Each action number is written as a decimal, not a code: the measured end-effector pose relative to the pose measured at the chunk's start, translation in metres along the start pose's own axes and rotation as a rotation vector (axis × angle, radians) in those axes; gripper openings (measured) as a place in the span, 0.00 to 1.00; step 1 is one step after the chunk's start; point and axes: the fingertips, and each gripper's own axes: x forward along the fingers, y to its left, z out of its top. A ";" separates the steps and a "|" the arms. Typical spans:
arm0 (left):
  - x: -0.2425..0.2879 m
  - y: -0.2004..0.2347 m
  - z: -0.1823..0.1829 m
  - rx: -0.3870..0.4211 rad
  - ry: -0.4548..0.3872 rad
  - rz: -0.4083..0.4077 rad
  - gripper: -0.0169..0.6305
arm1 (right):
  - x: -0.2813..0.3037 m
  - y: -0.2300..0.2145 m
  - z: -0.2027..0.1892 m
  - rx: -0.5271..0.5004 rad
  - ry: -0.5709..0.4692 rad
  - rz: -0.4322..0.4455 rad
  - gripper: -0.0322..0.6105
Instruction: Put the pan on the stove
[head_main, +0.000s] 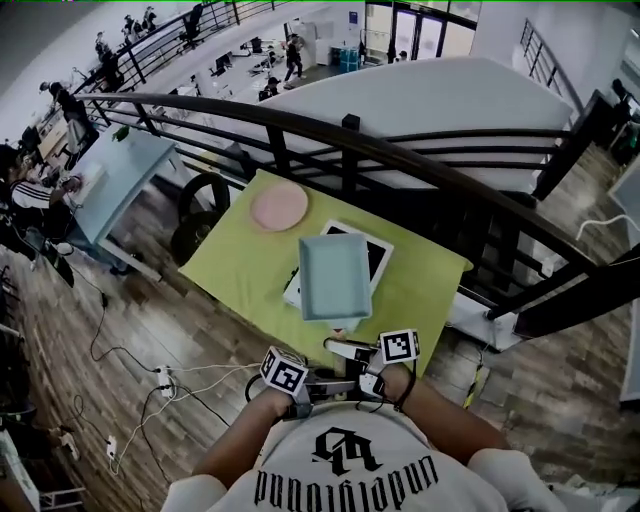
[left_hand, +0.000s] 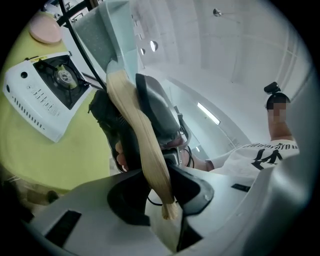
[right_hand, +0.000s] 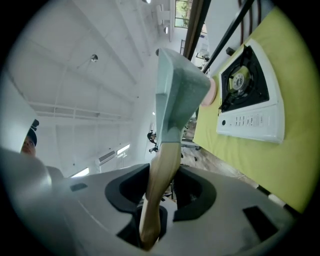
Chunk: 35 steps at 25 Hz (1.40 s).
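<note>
Left gripper view alone: right gripper (left_hand: 131, 114) farther along wooden handle (left_hand: 150, 167).

wood flr (head_main: 200, 330), blk railing (head_main: 300, 118), blue table (head_main: 130, 170).

The pan (head_main: 334, 275) hangs above the stove (head_main: 379, 256) on the table (head_main: 240, 268), with the plate (head_main: 279, 207) behind-left.

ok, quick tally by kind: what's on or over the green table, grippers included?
pan: 1
stove: 1
plate: 1
grippers: 2, left gripper and right gripper, both shut on the pan's handle
total: 5
</note>
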 end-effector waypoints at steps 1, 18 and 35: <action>0.001 0.002 0.002 0.004 0.016 -0.004 0.21 | -0.001 -0.002 0.004 0.001 -0.015 -0.004 0.27; -0.083 0.037 0.056 0.024 0.264 -0.124 0.21 | 0.069 -0.020 0.079 0.020 -0.276 -0.062 0.27; -0.190 0.059 0.088 0.053 0.491 -0.235 0.21 | 0.151 -0.023 0.121 0.027 -0.538 -0.126 0.27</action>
